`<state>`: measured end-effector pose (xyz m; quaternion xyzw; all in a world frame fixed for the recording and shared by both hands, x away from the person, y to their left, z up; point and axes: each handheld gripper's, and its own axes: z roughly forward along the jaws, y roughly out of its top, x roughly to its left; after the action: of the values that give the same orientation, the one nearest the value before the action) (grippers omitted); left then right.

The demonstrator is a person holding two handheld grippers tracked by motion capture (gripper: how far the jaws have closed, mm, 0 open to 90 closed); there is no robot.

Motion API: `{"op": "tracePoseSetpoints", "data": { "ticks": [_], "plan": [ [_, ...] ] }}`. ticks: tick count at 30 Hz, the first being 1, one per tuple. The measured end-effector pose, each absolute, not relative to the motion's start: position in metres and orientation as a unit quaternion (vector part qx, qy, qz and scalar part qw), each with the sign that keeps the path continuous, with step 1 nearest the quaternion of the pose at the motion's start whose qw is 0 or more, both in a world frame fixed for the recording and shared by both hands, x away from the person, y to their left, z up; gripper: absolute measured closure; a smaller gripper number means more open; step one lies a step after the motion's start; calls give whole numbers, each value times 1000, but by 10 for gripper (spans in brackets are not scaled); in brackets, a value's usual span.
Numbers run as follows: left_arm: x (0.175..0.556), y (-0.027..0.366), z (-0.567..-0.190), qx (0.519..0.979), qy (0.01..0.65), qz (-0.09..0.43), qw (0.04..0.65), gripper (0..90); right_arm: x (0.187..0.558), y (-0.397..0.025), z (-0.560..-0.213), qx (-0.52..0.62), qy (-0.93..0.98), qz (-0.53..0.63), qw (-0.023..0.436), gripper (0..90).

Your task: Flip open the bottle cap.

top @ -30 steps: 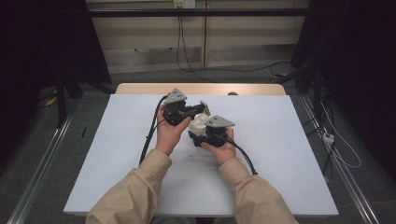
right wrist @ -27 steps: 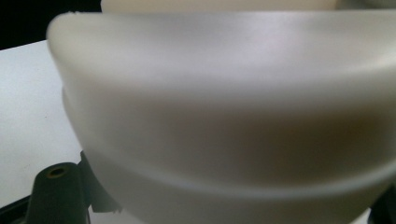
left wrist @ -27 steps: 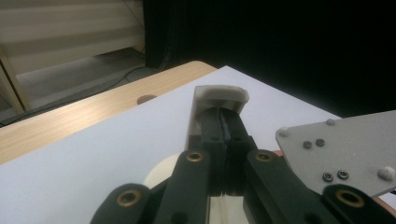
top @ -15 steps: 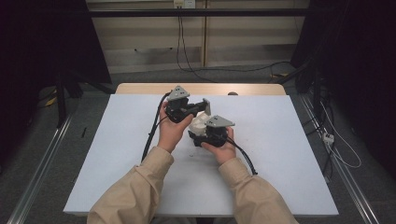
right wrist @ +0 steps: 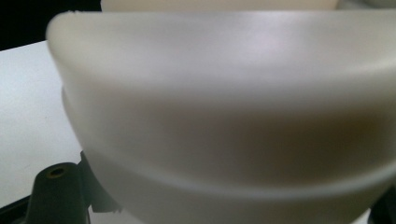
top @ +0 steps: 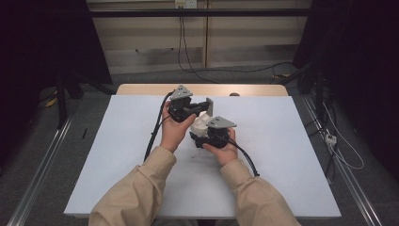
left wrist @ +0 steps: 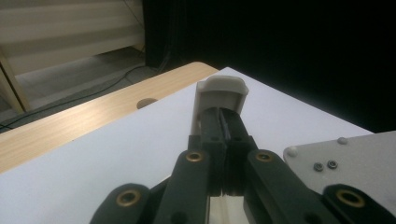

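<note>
My left gripper (top: 200, 106) has its jaws pinched tight on the white part (left wrist: 219, 95), held above the table (top: 282, 141) near its far edge. My right gripper (top: 207, 134) sits against the same part (its jaws are hidden, so I cannot tell their state).

Both forearms wear loose tan sleeves (top: 136, 188). The left gripper (top: 203, 104) and right gripper (top: 196, 135) are black, each topped by a grey three-cornered plate (top: 180, 92) behind the fingers, with small screws. Brass-coloured pivot pins (left wrist: 194, 156) sit in the black links below the fingers (left wrist: 212, 126). A black cable (top: 153, 136) trails from each.
</note>
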<state>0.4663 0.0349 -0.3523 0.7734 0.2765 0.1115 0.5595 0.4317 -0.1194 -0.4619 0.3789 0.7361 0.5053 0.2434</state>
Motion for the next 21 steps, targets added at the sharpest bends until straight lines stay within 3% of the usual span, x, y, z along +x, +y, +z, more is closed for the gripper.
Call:
{"op": "tracePoseSetpoints", "data": {
  "ticks": [21],
  "plan": [
    [478, 26, -356, 780, 275, 103, 553, 890, 432, -120, -462, 380, 736, 506, 242, 187]
  ]
}}
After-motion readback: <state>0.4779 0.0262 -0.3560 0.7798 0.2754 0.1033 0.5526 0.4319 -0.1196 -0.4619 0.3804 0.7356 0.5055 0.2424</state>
